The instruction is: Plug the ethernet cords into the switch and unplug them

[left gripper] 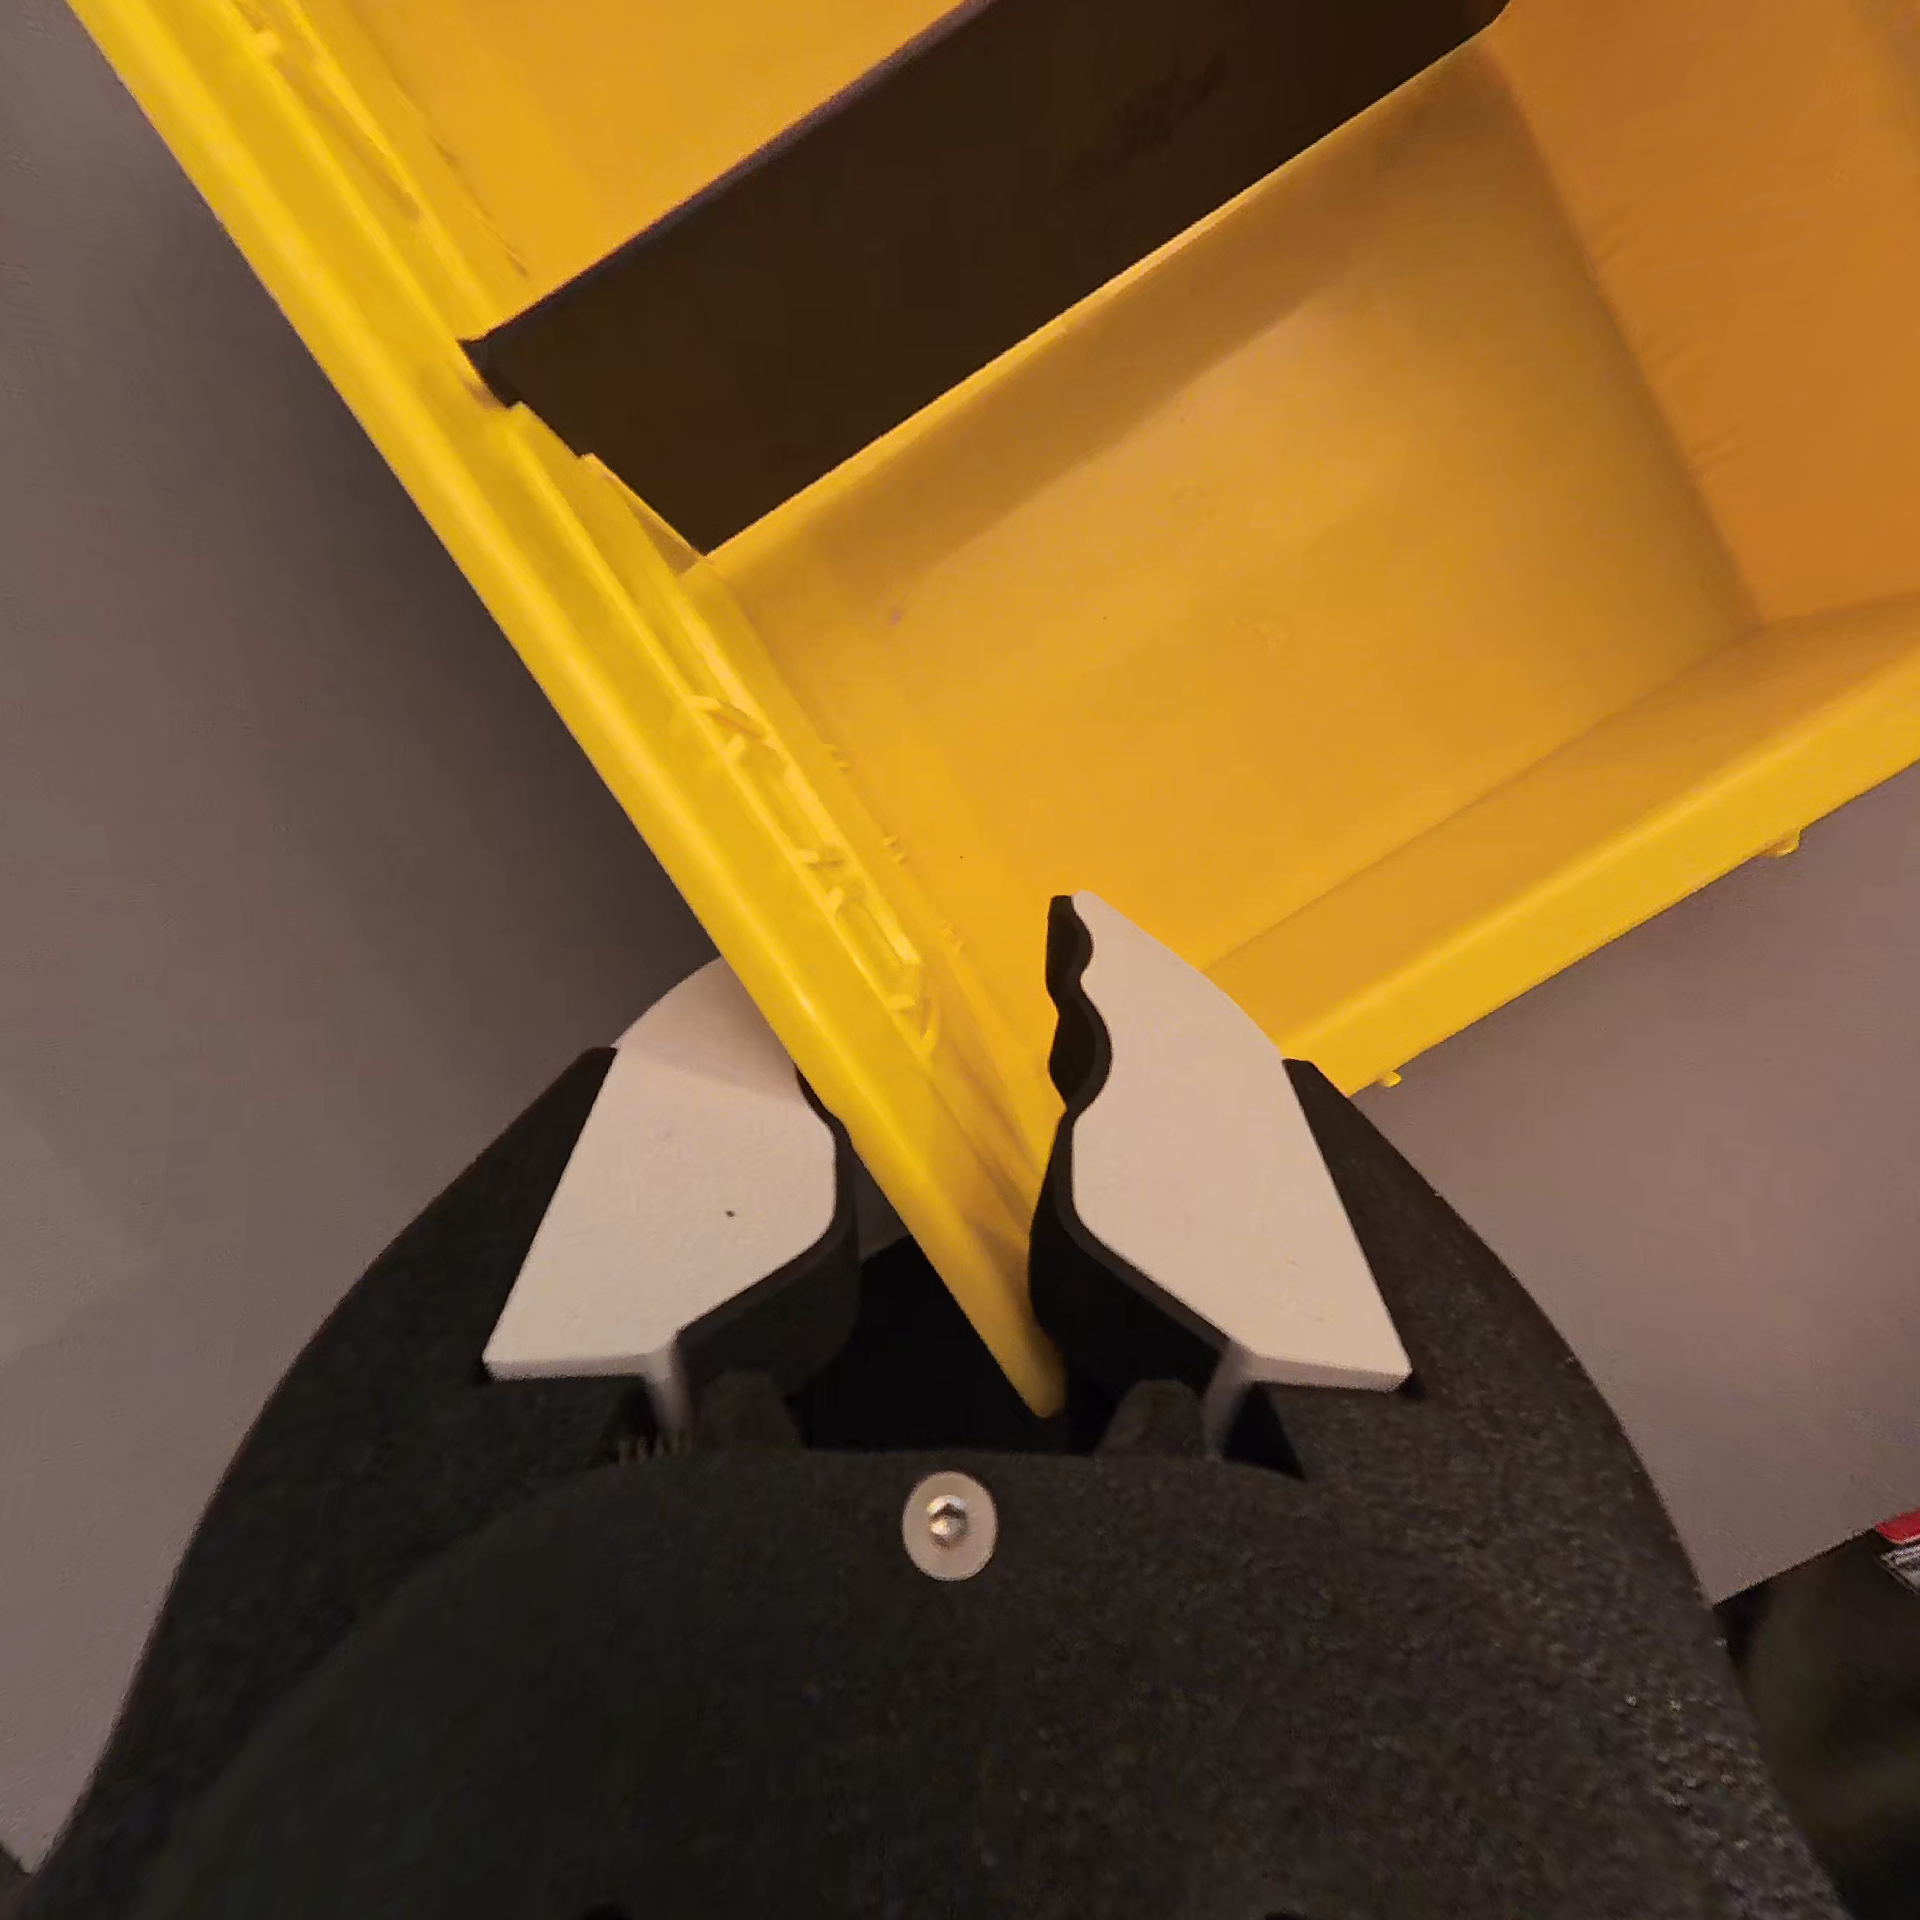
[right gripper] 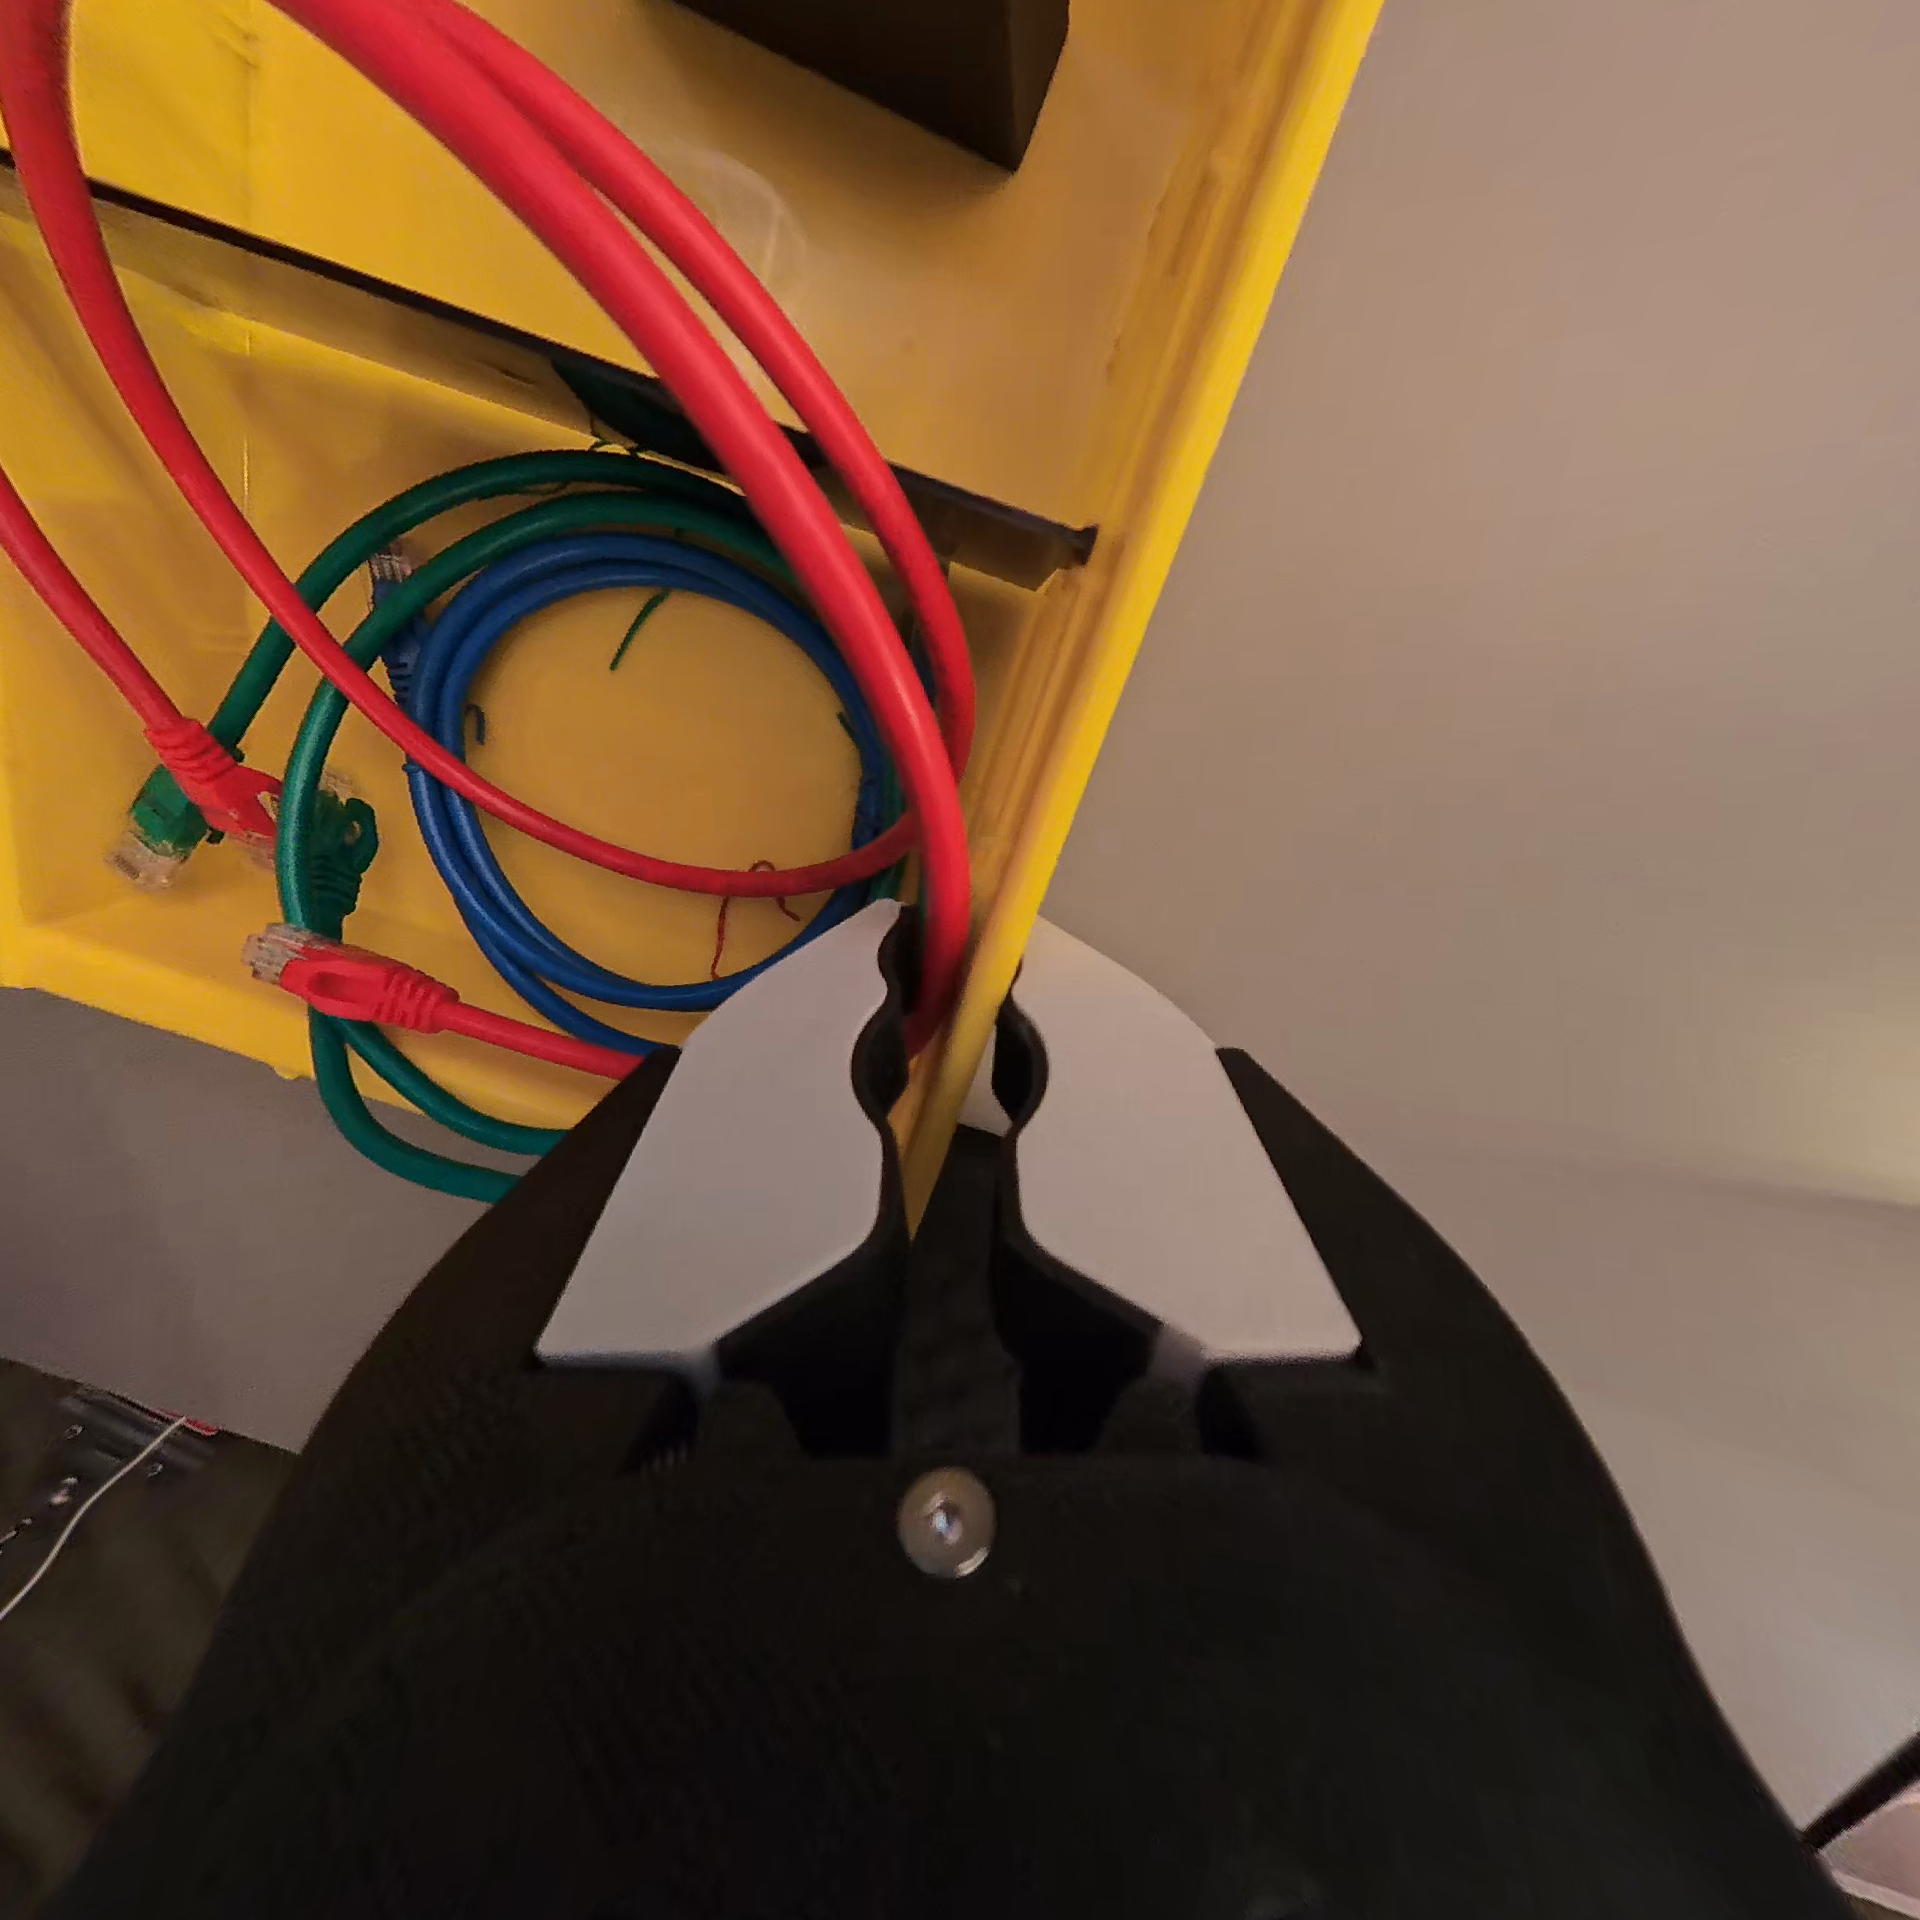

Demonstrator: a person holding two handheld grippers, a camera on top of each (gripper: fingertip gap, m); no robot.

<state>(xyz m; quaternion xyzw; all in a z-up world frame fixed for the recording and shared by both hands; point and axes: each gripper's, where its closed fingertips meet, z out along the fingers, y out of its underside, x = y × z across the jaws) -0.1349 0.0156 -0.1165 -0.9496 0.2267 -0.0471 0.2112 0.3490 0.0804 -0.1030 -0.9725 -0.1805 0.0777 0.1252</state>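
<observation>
Left wrist view: the left gripper [left gripper: 940, 1049] is clamped on the side wall of a yellow bin [left gripper: 1247, 675], one white finger outside the rim and the other inside, with the wall running down between them to the base of the jaws. The compartment just beyond the fingers shows only bare yellow floor. A black divider [left gripper: 935, 312] closes it off from the next compartment. Grey desk [left gripper: 208, 727] lies to the left of the bin.

In the right wrist view the right gripper [right gripper: 951, 971] grips the bin's opposite wall [right gripper: 1174, 520] the same way. A loop of the red ethernet cord [right gripper: 727, 343] passes against the inner finger; whether it is also pinched cannot be told. The near compartment holds the cords: a coiled blue cord [right gripper: 488, 914], a green cord [right gripper: 312, 727] looped around it, with one bend spilling over the bin's near edge, and the red cord arching above both. Red and green plugs with clear tips lie loose at the compartment's left. The switch is not in either view.
</observation>
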